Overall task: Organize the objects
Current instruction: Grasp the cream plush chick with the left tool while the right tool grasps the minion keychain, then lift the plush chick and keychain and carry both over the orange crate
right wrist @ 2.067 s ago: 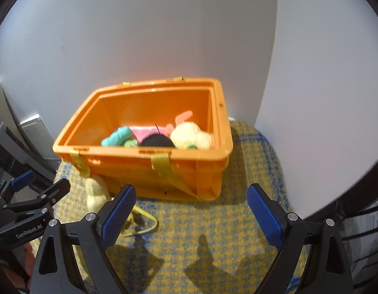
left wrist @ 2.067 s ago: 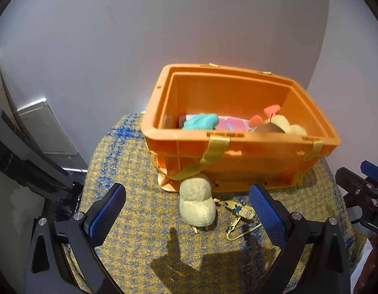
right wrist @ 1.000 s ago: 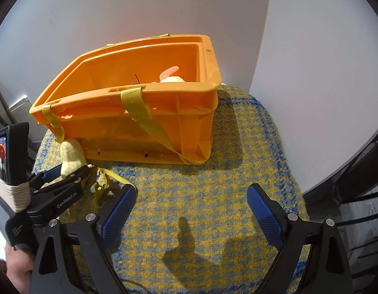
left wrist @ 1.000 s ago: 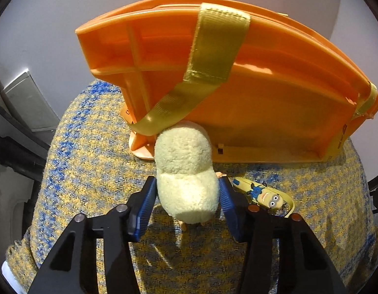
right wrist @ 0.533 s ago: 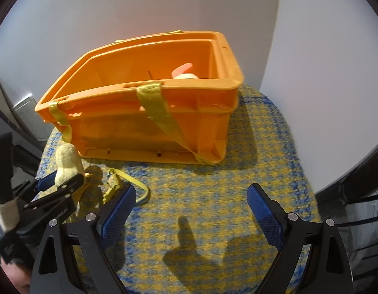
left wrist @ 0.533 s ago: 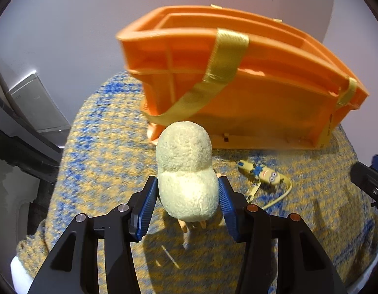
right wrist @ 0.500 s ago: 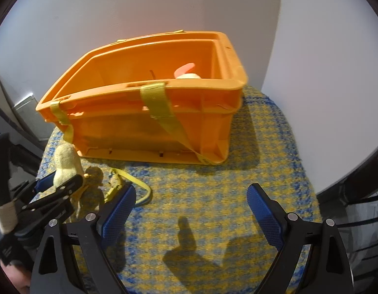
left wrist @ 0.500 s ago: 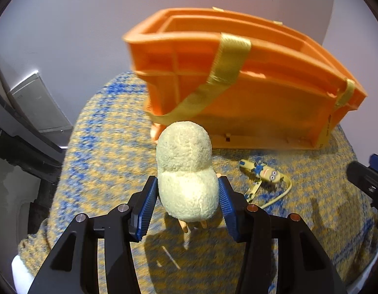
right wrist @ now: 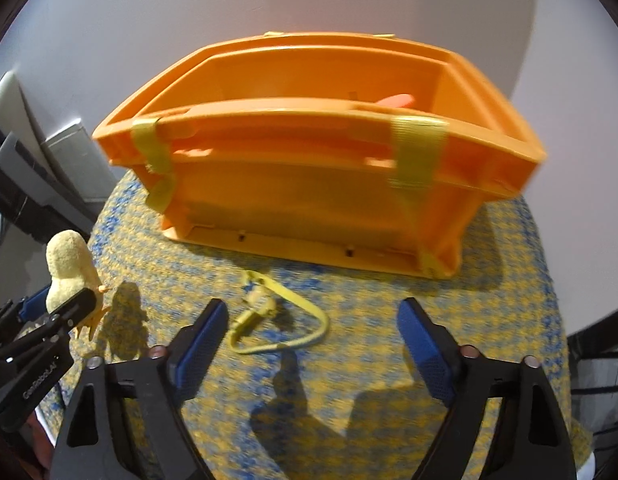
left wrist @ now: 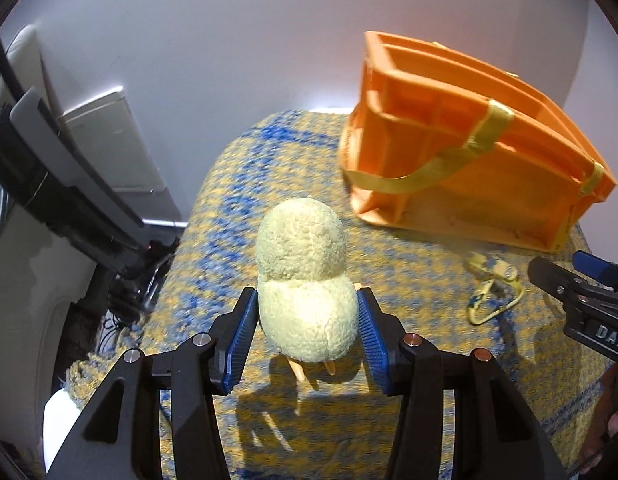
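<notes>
While left claw (left wrist: 307, 334) pinches plush chick (left wrist: 305, 288) above cloth, right claw (right wrist: 309, 344) gapes w/ nothing held.

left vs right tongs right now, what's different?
Left tongs are shut on the plush chick, pads pressed into both its sides; right tongs are open and hold nothing. Left carries its toy above the woven cloth; right points at the yellow keychain lying on the cloth. Both have blue pads.

Rounded surface (right wrist: 509, 300) under yellow-blue woven cloth. Orange crate (right wrist: 309, 200) with yellow straps sits at back by wall. Yellow lanyard with clip and small figure (right wrist: 269, 320) lies just before crate.
</notes>
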